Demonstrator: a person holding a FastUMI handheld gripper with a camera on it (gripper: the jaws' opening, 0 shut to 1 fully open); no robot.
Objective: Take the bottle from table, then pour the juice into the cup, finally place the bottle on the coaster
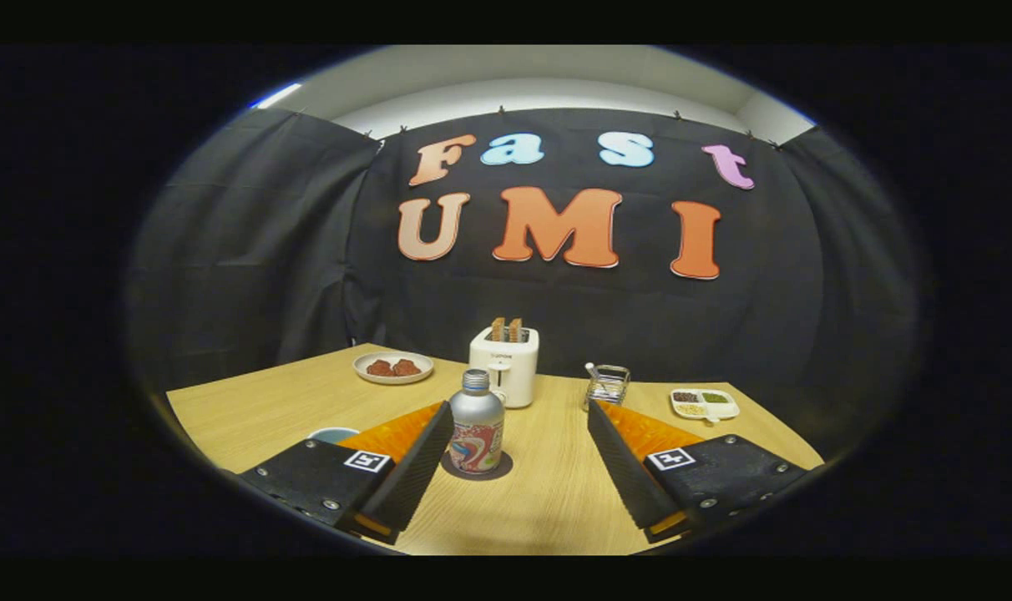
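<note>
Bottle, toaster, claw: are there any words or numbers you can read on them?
Bottle label: print too blurred to read.
Toaster front: a small mark, too small to read.
Claw, open with the bottle between its fingers: square marker tags, pattern only, no words.

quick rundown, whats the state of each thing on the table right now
bottle: upright, capped, standing on the coaster
gripper: open, nothing held, bottle by its left finger
toaster: two slices sticking up
plate: holds reddish pieces
divided dish: compartments filled
cup: mostly hidden behind left finger
</note>
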